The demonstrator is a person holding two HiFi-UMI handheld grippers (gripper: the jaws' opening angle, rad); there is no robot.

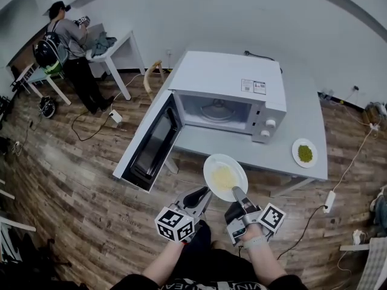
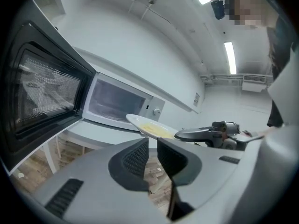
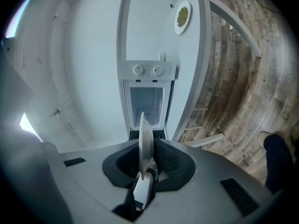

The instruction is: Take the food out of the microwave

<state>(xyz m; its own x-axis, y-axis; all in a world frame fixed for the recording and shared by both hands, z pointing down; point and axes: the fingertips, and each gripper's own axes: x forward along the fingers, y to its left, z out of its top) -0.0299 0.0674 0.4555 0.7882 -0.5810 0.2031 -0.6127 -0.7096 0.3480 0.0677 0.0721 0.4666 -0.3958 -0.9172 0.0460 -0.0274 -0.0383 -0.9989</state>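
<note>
Right tongs (image 1: 237,193) clamp the near rim of a white plate (image 1: 240,169) of pale yellow food (image 1: 222,177), held in the air at the near edge of the surface (image 1: 302,113). Left tongs (image 1: 203,193) sit just beside it, jaws narrowly apart and empty. Beyond, the microwave (image 1: 224,77) stands with its door (image 1: 151,145) swung open; what the food is cannot be made out.
</note>
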